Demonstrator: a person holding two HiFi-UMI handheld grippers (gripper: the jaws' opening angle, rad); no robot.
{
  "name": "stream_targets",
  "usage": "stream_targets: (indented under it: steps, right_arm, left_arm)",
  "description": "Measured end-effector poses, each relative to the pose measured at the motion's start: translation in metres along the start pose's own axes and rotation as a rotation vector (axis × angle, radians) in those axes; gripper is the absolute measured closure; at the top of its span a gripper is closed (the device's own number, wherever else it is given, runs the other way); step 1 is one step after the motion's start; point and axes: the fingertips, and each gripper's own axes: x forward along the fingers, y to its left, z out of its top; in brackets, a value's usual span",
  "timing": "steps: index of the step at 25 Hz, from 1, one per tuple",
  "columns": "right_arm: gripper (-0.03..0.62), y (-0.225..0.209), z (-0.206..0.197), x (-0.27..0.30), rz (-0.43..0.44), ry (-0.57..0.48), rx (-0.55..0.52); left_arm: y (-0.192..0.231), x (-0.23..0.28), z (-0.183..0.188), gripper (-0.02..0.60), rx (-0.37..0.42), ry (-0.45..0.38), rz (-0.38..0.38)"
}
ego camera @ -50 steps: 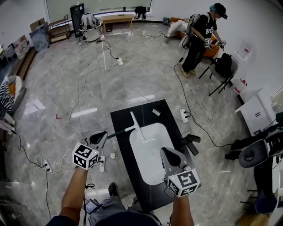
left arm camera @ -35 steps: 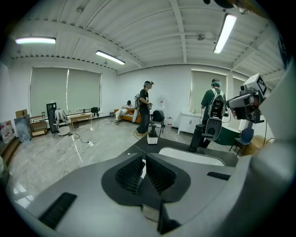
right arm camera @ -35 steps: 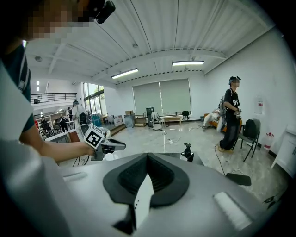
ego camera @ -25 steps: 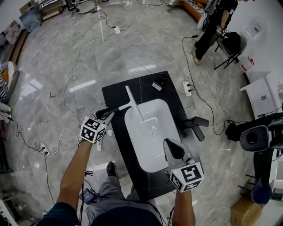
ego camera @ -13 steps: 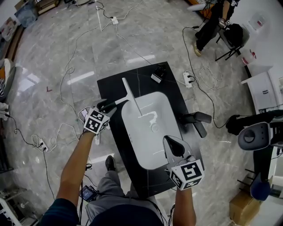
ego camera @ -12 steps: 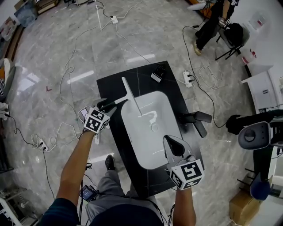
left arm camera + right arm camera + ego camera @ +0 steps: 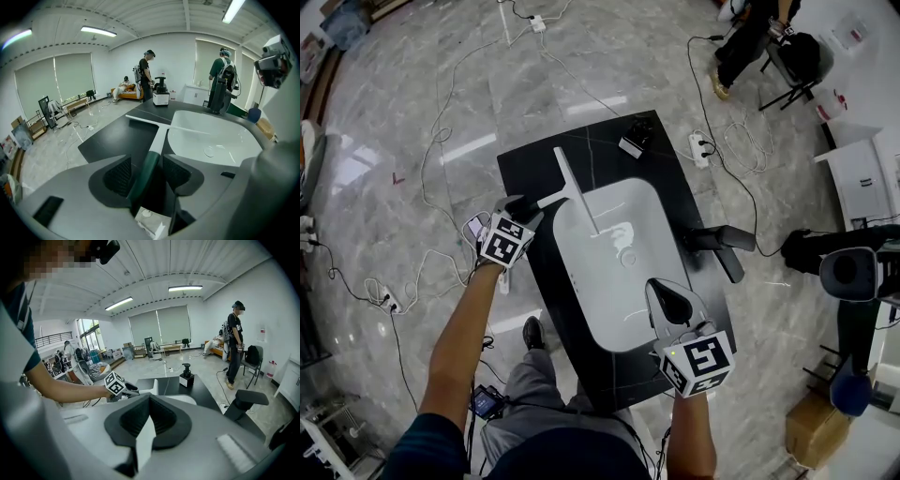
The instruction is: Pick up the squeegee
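Observation:
The squeegee [image 7: 575, 187] has a long white blade and a dark green handle [image 7: 146, 171]. Its blade [image 7: 145, 122] lies across the black countertop [image 7: 525, 169] and the far left rim of the white sink [image 7: 609, 281]. My left gripper [image 7: 520, 208] is at the counter's left edge. Its jaws stand apart on either side of the handle, with a gap showing beside each pad. My right gripper [image 7: 666, 295] hovers over the near right part of the sink. It holds nothing, and its fingertips meet [image 7: 149, 401].
A soap dispenser [image 7: 635, 142] stands at the counter's far corner. A black faucet [image 7: 722, 248] sticks out on the right of the sink. Cables and power strips [image 7: 705, 145] lie on the marble floor. Another person [image 7: 745, 37] stands at the far right.
My left gripper has come down with the squeegee to the counter's left edge, and its jaws have spread off the handle. The right gripper sank slightly.

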Motion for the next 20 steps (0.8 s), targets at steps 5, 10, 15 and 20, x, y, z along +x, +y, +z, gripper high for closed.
stream_targets:
  steps: [5,10,15,20]
  right_arm:
    - [0.585,0.001,-0.003,0.000,-0.007,0.003,0.010]
    - [0.585,0.007,0.001,-0.003,-0.011,-0.002,0.010]
    - [0.585,0.013,0.008,-0.008,-0.014,-0.015,0.005]
    - [0.585,0.021,0.017,-0.015,-0.018,-0.033,0.002]
  left_arm:
    - [-0.002,0.003,-0.004,0.415,0.074,0.070,-0.003]
    - [-0.009,0.001,-0.008,0.458,0.130,0.113,-0.022]
    - [-0.019,-0.009,-0.004,0.483,0.073,0.085,-0.049]
    - [-0.019,-0.031,0.013,0.486,-0.032,0.013,-0.073]
